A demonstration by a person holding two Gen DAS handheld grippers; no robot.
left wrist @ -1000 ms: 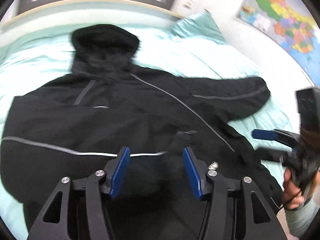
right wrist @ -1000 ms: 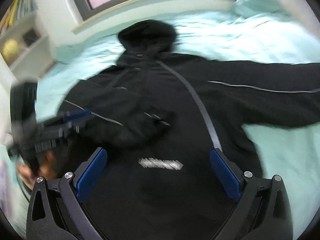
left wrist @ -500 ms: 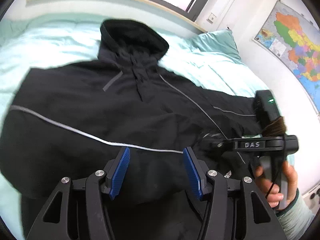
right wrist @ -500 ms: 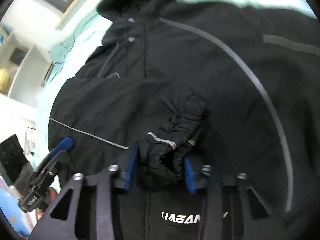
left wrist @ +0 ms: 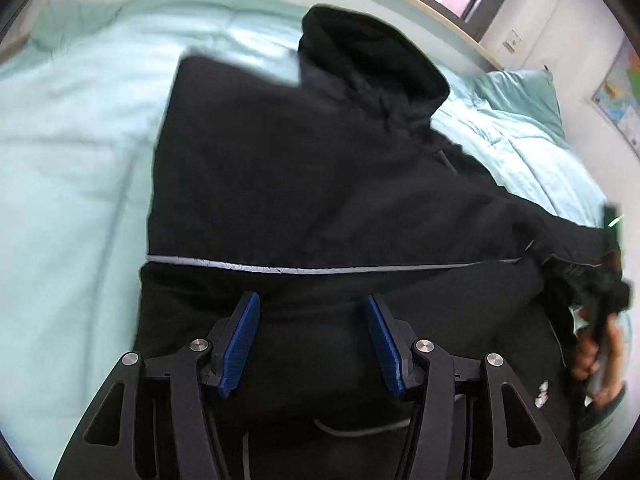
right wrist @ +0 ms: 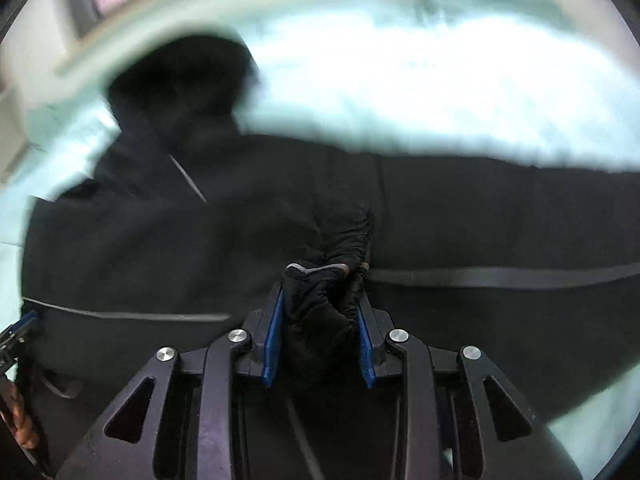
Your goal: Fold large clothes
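While I watch both wrist views, a black jacket lies spread on the bed.
Jacket: hood points toward the window, and a grey stripe crosses the body.
Bed: a pale green duvet and a pillow at the far right.
My left gripper: blue pads spread apart, holding nothing, hovering over the lower jacket.
My right gripper: pads pinching a bunched cuff (the sleeve end), lifted above the jacket's chest.
Sharpness: right view blurred, so I cannot tell finer detail.
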